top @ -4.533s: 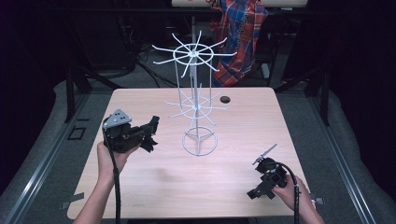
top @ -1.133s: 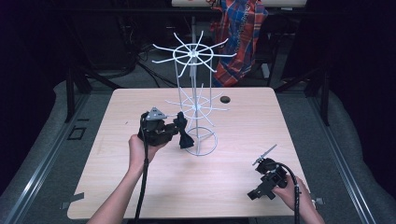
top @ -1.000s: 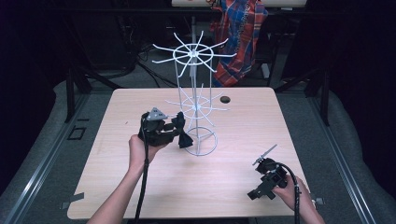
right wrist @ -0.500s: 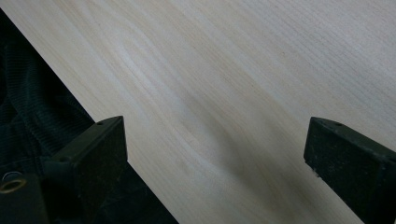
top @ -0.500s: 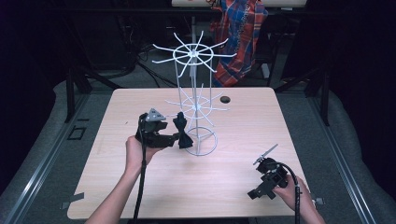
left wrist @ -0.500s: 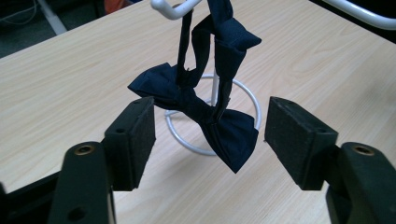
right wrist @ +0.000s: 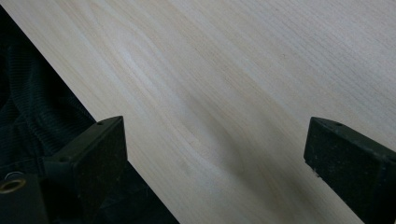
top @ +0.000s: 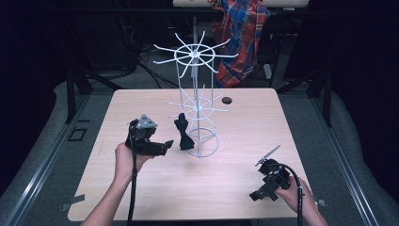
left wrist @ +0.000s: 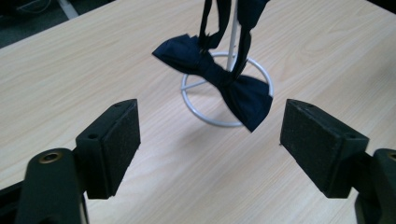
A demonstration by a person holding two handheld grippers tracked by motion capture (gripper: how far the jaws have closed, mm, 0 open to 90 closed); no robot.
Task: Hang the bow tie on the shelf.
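Dark bow tie hanging from white wire rack, left gripper at its nine o'clock, jaws just opening, released, right gripper gaping, empty, over table.

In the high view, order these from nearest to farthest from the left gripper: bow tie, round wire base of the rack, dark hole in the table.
1. bow tie, just right of the left gripper.
2. round wire base, farther right.
3. dark hole, far side of table.
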